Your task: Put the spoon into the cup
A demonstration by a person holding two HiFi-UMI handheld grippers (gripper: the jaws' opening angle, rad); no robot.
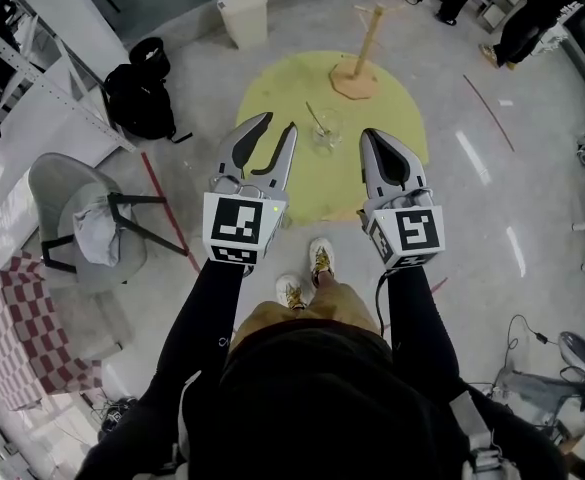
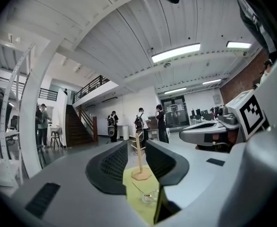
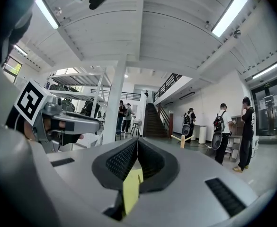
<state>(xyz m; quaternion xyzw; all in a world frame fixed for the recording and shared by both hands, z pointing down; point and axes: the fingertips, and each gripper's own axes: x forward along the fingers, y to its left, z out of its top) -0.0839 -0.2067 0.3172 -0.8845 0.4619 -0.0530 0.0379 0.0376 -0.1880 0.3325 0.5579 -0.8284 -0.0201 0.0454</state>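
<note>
A clear glass cup (image 1: 325, 133) stands on the round yellow table (image 1: 292, 83), and the thin spoon (image 1: 315, 118) leans in it, handle up to the left. In the left gripper view the cup (image 2: 148, 197) and the spoon (image 2: 139, 189) show low between the jaws, far below them. My left gripper (image 1: 280, 123) is held high over the table's near left, jaws apart and empty. My right gripper (image 1: 372, 138) hangs to the right of the cup, its jaws meeting at the tips with nothing in them (image 3: 137, 140).
A wooden peg stand (image 1: 357, 68) sits at the table's far side. On the floor to the left are a grey chair with a cloth (image 1: 92, 223), a black backpack (image 1: 142, 93) and a white bin (image 1: 245, 16). Several people stand far off (image 2: 140, 122).
</note>
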